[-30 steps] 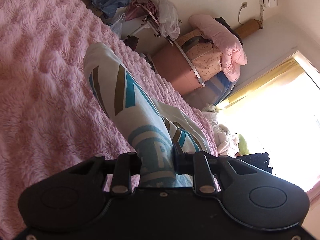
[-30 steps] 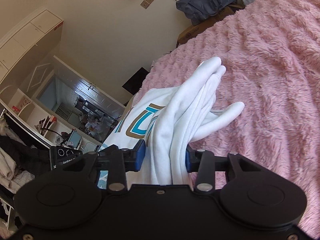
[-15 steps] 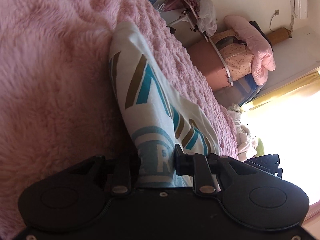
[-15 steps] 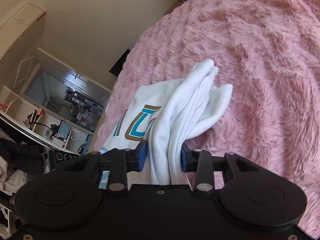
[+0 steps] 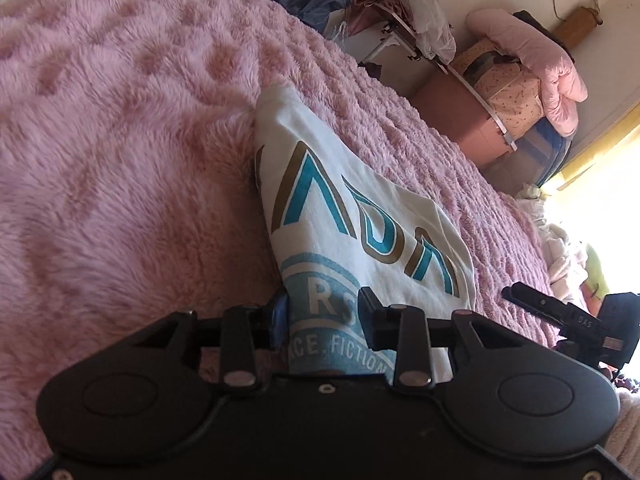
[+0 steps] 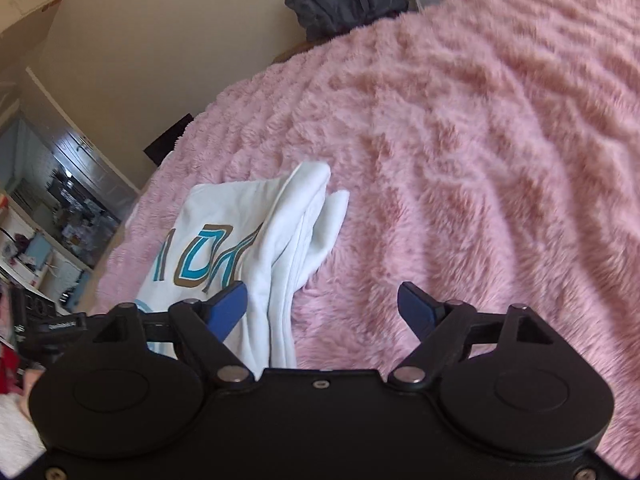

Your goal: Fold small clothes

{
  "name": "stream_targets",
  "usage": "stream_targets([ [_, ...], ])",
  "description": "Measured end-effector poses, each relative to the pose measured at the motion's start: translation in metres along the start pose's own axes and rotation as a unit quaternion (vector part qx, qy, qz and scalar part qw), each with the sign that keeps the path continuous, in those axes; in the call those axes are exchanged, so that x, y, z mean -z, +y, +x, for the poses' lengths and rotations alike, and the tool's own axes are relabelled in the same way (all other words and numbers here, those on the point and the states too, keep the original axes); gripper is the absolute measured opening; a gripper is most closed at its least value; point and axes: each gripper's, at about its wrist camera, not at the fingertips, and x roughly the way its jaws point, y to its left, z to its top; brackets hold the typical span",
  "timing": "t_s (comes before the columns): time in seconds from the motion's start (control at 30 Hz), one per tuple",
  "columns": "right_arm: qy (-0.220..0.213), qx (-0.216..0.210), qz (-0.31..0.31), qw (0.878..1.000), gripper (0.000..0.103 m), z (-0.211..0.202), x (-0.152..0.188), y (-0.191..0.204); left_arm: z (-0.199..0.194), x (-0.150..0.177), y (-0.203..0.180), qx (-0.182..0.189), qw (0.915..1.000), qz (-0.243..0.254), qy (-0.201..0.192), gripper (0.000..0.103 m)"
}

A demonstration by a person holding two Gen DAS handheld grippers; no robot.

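1. The shirt (image 5: 360, 208) lies on the bed (image 5: 120, 160); the left gripper (image 5: 324, 320) has its jaws clamped on its printed edge.
2. The right gripper (image 6: 322, 304) has its jaws apart, empty; smooth the bunched side flat before letting go.

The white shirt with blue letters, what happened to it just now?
The right gripper opened and let go of the white cotton shirt with teal and gold lettering, which sank onto the fluffy pink blanket. The left gripper stays clamped on the shirt's other edge.
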Motion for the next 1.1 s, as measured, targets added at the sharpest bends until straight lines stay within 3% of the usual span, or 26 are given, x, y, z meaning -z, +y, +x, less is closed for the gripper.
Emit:
stream_targets([
  [0.07, -0.053, 0.020, -0.084, 0.995, 0.085, -0.019, 0.003, 0.023, -0.014, 0.005, -0.013, -0.022, 0.9994, 0.021, -0.017, 0.036],
  [0.1, -0.054, 0.028, -0.112, 0.992, 0.079, -0.021, 0.002, 0.033, -0.022, 0.008, -0.022, -0.027, 0.9986, 0.033, -0.030, 0.036],
  [0.17, -0.033, 0.049, -0.163, 0.985, 0.054, -0.022, -0.005, 0.055, -0.034, 0.011, -0.037, -0.010, 0.9980, 0.037, -0.050, 0.037],
  [0.2, -0.020, 0.047, -0.175, 0.983, 0.034, -0.020, -0.008, 0.062, -0.038, 0.012, -0.045, -0.002, 0.9978, 0.035, -0.057, 0.038],
  [0.23, -0.007, 0.044, -0.183, 0.982, 0.030, -0.016, -0.013, 0.070, -0.040, 0.015, -0.052, 0.006, 0.9978, 0.032, -0.058, 0.039],
  [0.33, -0.009, 0.044, -0.198, 0.979, 0.030, -0.005, -0.025, 0.085, -0.037, 0.025, -0.076, 0.021, 0.9978, 0.031, -0.054, 0.039],
  [0.5, -0.024, 0.051, -0.242, 0.969, 0.030, 0.019, -0.029, 0.108, -0.017, 0.053, -0.097, 0.012, 0.9981, 0.050, -0.035, 0.039],
  [0.77, 0.019, 0.078, -0.266, 0.961, 0.025, 0.073, -0.026, 0.092, 0.019, 0.077, -0.084, -0.001, 0.9991, 0.042, 0.009, 0.039],
  [0.93, 0.023, 0.087, -0.243, 0.966, 0.024, 0.092, -0.023, 0.071, 0.030, 0.081, -0.071, 0.008, 0.9994, 0.031, 0.016, 0.043],
  [1.1, 0.029, 0.081, -0.227, 0.970, 0.023, 0.105, -0.019, 0.057, 0.038, 0.091, -0.067, 0.005, 0.9986, 0.050, 0.015, 0.044],
])
